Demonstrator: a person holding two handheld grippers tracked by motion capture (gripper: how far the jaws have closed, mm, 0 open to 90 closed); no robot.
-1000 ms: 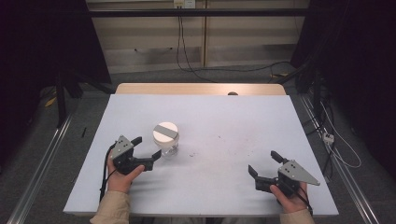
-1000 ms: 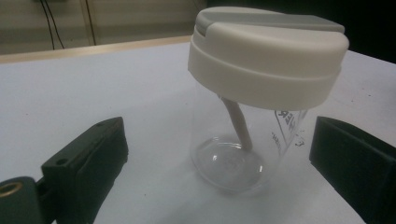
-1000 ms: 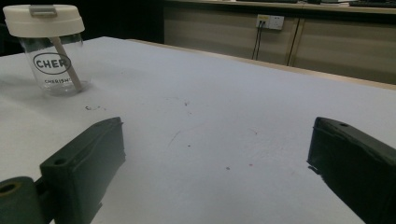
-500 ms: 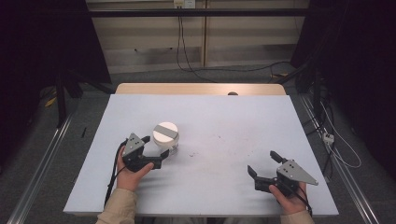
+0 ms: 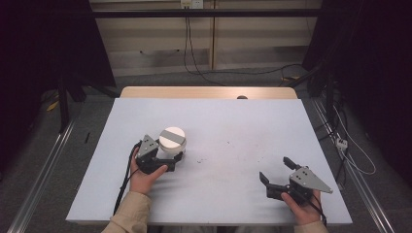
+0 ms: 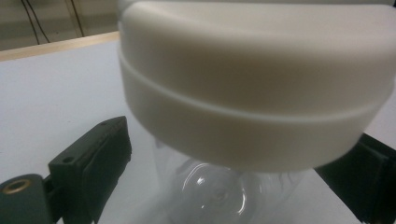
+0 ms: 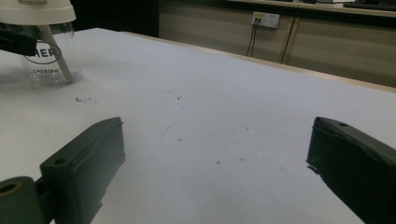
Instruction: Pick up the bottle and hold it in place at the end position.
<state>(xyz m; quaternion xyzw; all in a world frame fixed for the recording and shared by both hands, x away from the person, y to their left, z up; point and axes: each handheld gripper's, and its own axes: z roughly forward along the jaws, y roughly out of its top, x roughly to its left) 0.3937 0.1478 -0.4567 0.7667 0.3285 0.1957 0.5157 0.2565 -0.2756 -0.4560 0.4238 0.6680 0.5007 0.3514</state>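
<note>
A clear jar [image 5: 172,141] with a white lid crossed by a grey band stands upright on the white table [image 5: 233,121], left of centre. My left gripper [image 5: 174,159] reaches around it from the near side. In the left gripper view the jar [image 6: 252,70] sits between the jaws, which have just been closing. A gap still shows between the left pad [image 6: 100,154] and the glass, so it is open. My right gripper [image 5: 274,168] rests near the front right, open with nothing between its fingers [image 7: 218,123]. The right gripper view has the jar [image 7: 46,51] far off, with printing and a white stick inside.
A bare wooden strip [image 5: 209,92] runs along the table's far edge, with a small dark object [image 5: 241,97] on it. Cables [image 5: 350,155] trail over the floor at the right. Metal rails [image 5: 43,179] flank the table, and dark curtains hang on both sides.
My left hand has slid right toward the jar, and its jaws now stand on either side of the jar's body. The right hand and gripper have stayed put.
</note>
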